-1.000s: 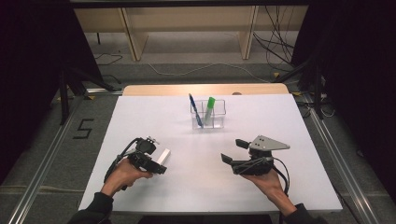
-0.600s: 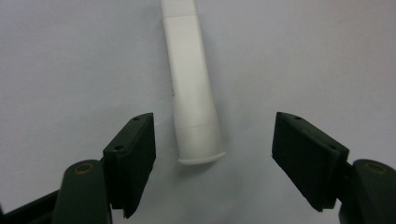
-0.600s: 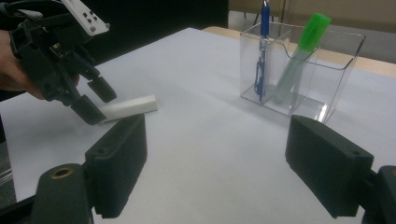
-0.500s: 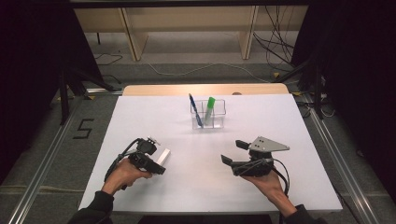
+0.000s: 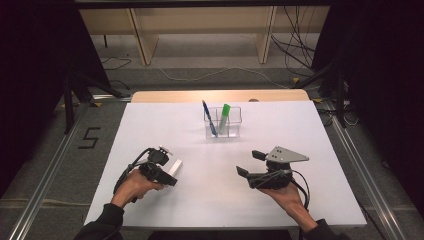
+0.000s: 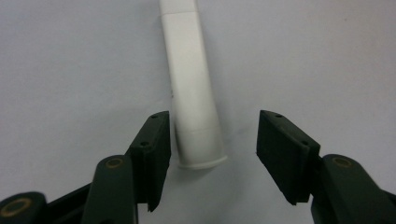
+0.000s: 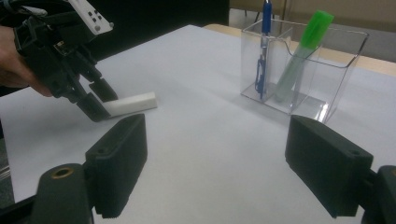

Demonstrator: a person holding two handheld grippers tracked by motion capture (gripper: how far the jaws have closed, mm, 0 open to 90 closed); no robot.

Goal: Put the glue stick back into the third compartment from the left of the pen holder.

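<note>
**Left jaws closing around the white marker**

I have the left gripper [image 6: 208,158] low on the table [image 5: 300,200], at the lower left of the high view, its jaws set either side of one white marker [image 6: 194,107]. They have just been closing, yet in the left gripper view one pad sits just beside the barrel and the other is clearly apart from it, so nothing is gripped.

The marker lies flat, running from between the jaws toward the top of that frame. I judge it light, stiff and smooth, likely to roll or slip; I would pinch it across the barrel, a little up from the flared end.

My right gripper [image 7: 215,163] hovers open and empty at lower right.

Count: one white marker, one clear holder [image 5: 222,122] at upper centre, holding one blue pen [image 5: 207,116] and one green marker [image 5: 224,116].
</note>
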